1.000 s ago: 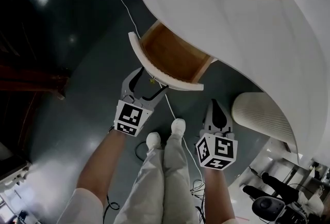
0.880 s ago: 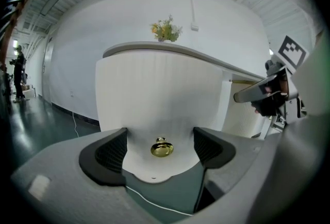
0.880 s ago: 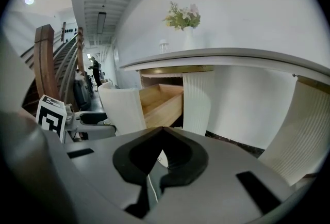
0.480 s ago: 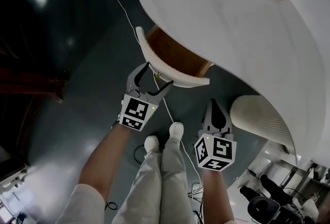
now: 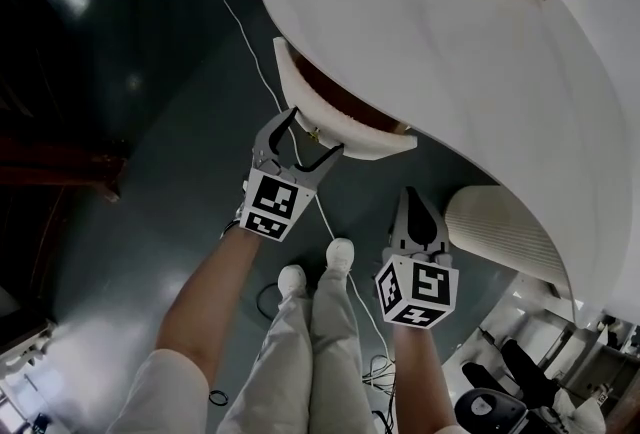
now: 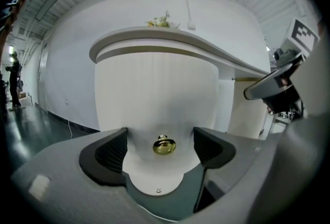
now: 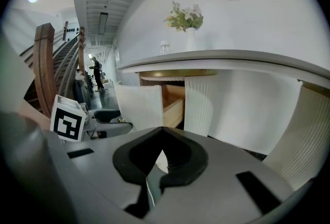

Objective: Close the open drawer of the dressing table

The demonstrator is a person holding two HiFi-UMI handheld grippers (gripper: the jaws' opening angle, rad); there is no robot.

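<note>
Brass knob [image 6: 164, 145] sat between your left gripper's [image 6: 161, 139] wide-spread jaws, ungripped, their tips at the white drawer [image 6: 154, 94] front. That drawer stood partly out under the dressing table [image 5: 450, 72] top; rigid and probably free-sliding, it should take a flat push beside the knob. Your right gripper [image 5: 415, 197] hung clenched, empty, off the drawer.

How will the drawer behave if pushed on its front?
The drawer looks like a rigid wooden box with a curved white front, so it should probably slide in straight, not flex. The round brass knob sits between the left gripper's open jaws; pushing on it alone may slip, so flat contact on the front seems safer.
</note>
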